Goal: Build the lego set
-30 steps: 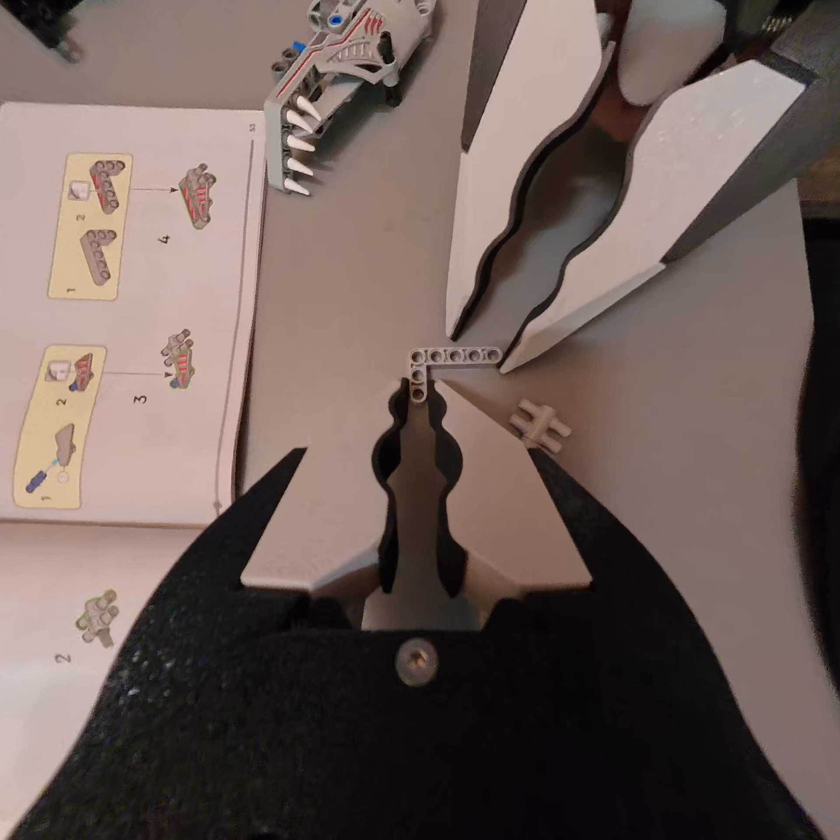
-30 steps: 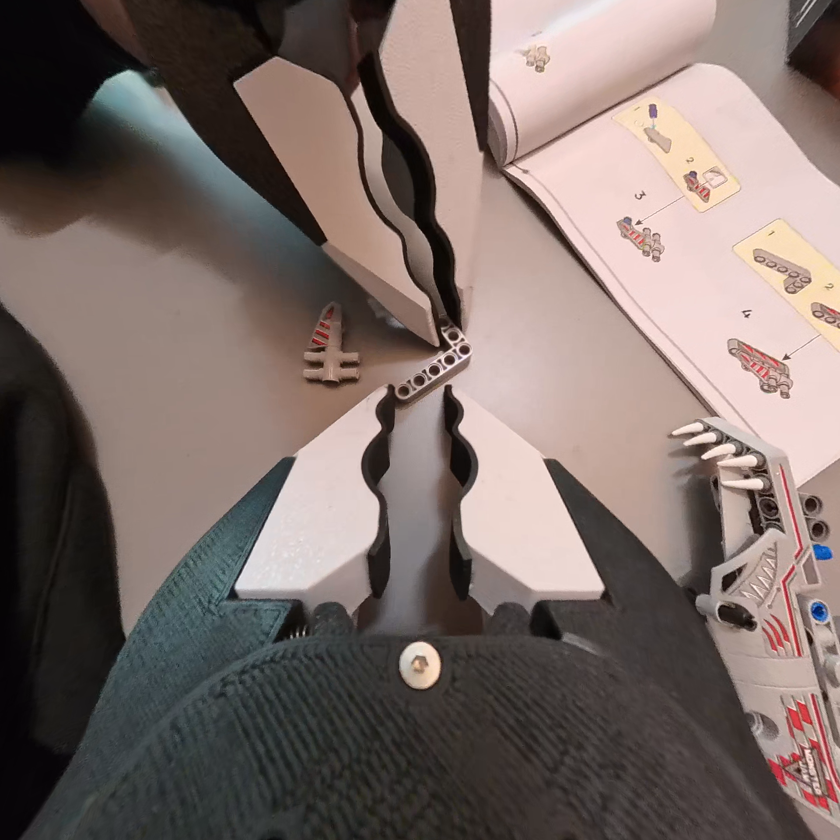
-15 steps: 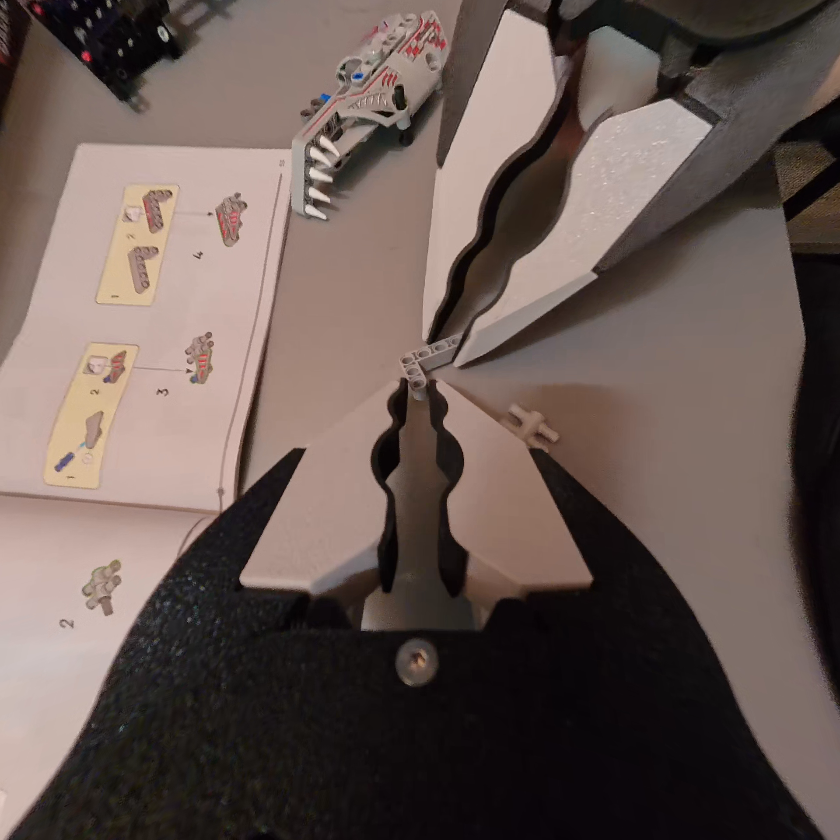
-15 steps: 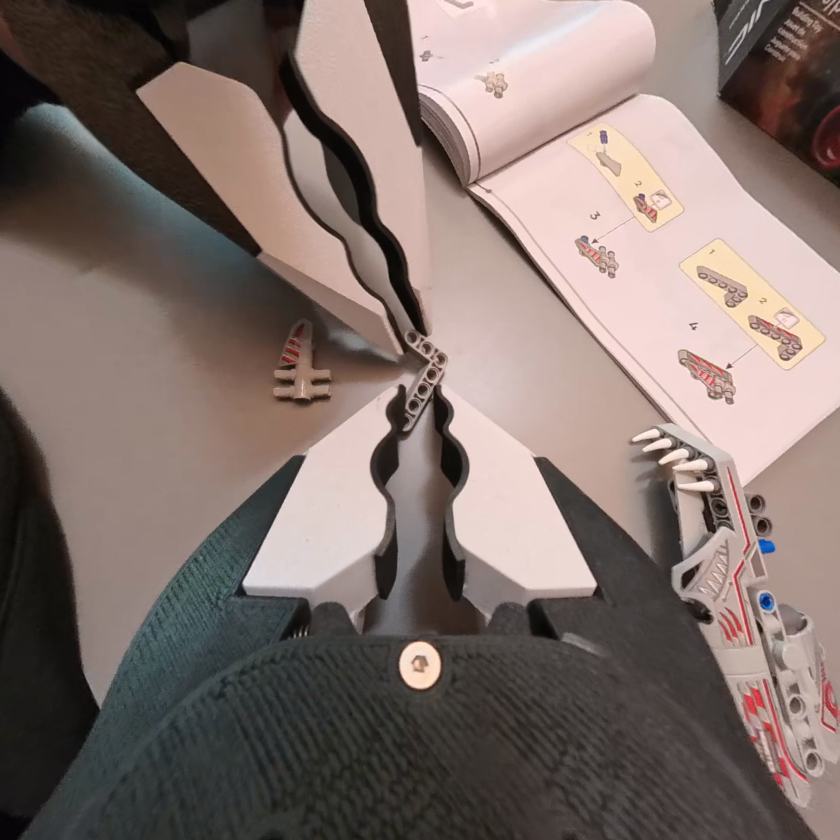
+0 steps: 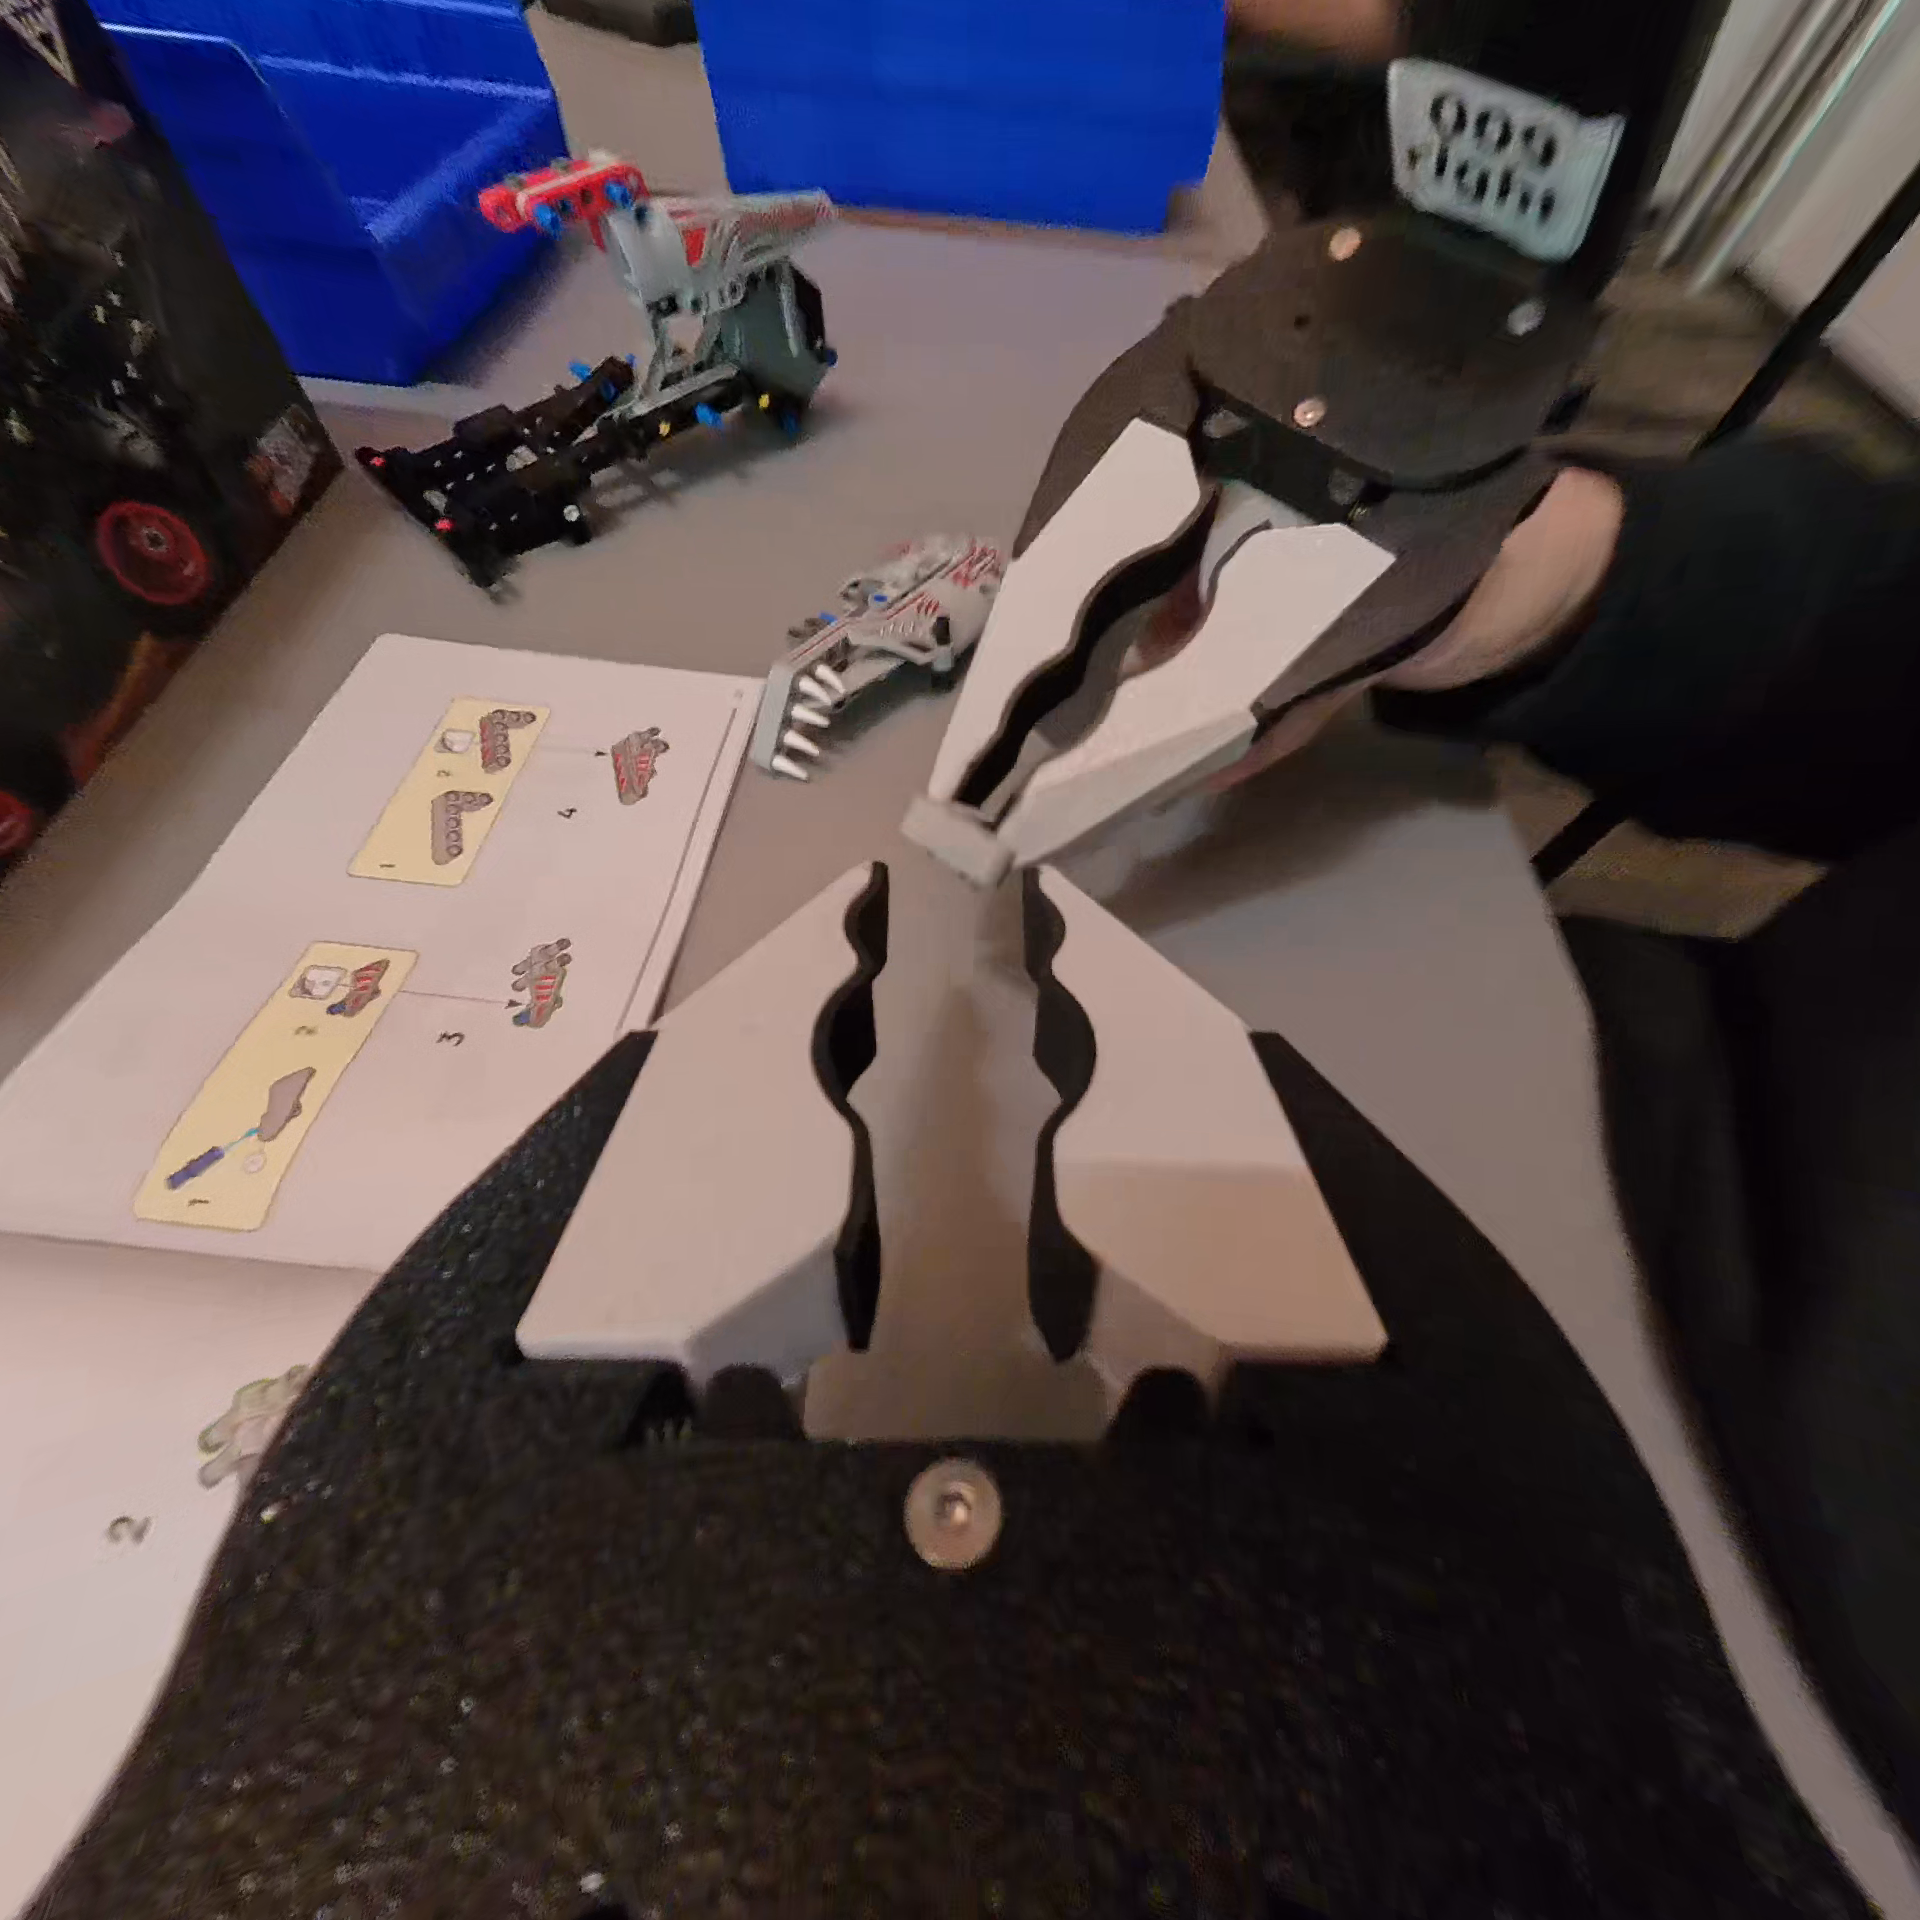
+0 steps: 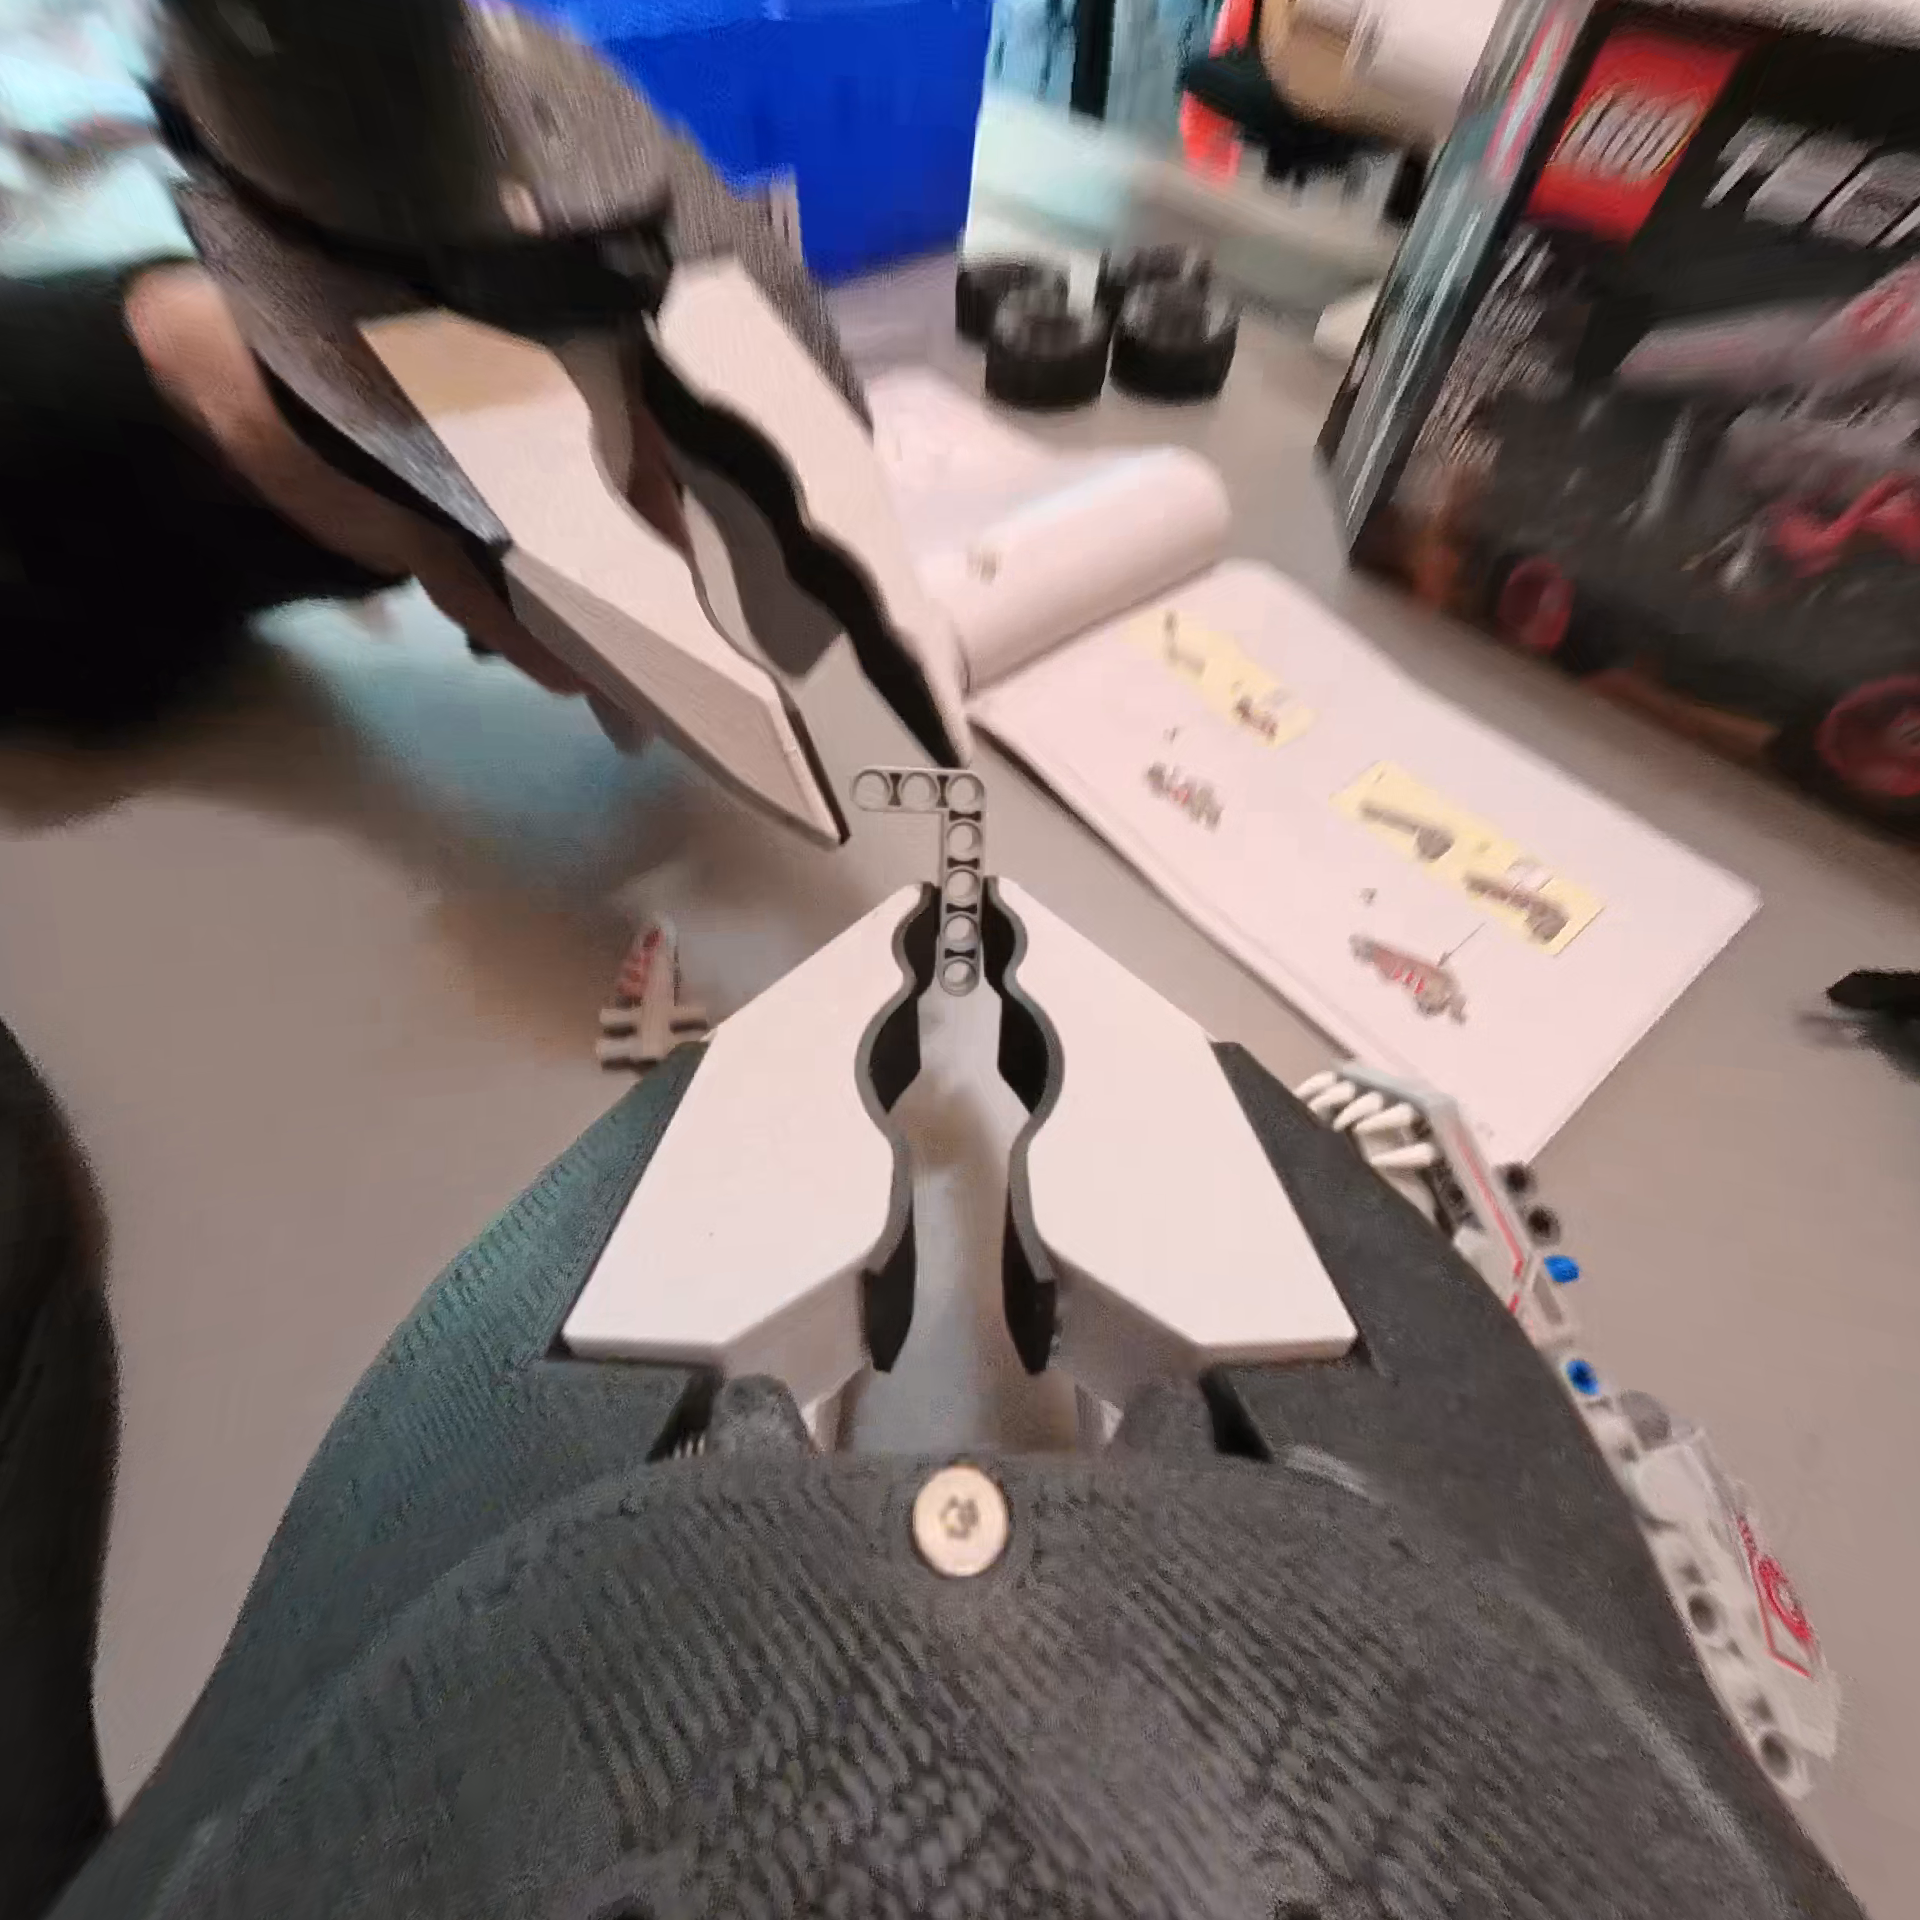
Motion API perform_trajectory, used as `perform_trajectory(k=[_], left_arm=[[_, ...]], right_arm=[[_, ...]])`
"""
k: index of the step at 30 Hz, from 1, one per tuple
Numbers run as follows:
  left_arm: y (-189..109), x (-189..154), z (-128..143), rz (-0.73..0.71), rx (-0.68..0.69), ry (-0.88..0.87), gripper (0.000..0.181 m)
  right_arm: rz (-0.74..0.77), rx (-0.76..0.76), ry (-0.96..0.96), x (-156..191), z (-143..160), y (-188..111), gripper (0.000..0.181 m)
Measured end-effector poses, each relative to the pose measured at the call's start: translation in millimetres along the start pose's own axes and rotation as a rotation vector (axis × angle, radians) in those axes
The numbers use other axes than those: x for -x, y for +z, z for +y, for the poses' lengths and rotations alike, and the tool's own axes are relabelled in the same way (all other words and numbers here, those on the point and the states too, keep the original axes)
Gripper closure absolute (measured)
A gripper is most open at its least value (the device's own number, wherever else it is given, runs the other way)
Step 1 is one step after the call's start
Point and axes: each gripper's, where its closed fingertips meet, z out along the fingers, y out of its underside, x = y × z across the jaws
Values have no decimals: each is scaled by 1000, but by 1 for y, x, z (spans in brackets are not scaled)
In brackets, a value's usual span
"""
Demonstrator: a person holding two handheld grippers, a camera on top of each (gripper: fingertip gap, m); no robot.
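Observation:
A grey L-shaped beam (image 6: 962,883) is held off the table. My right gripper (image 6: 958,899) is shut on its long arm, and the short arm sticks out at the top. In the left wrist view the right gripper (image 5: 987,831) comes in from the upper right with the beam (image 5: 956,844) at its tips. My left gripper (image 5: 956,883) is open, with its tips just short of the beam. In the right wrist view the left gripper (image 6: 899,795) stands open on either side of the short arm.
An open instruction booklet (image 5: 364,935) lies on the grey table at the left. A grey toothed jaw assembly (image 5: 873,644) lies beyond it and a black chassis model (image 5: 623,416) farther back. Blue bins (image 5: 935,104) stand behind. A small red-striped grey piece (image 6: 649,997) lies below the grippers. Less than 4 cm separates the two grippers' tips. The small red-striped grey piece (image 6: 649,997) is about equally far from each gripper, around 8 centimetres.
My left gripper has opened and let go of the beam's short arm. My right gripper has shut on the long arm. Both grippers have risen and tilted up from the table.

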Motion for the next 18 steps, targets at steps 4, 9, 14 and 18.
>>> perform_trajectory(k=[4,9,14,18], left_arm=[[-9,-12,-20,117,-148,-47,166],[-11,-32,-31,204,-212,-25,160],[-5,-38,-36,162,-245,17,165],[-6,-36,-42,135,-304,-16,173]], right_arm=[[-116,-280,67,13,-39,-13,176],[-214,-480,245,12,-60,-27,176],[-351,-612,395,22,-73,-32,177],[-385,-649,450,22,-77,-34,177]])
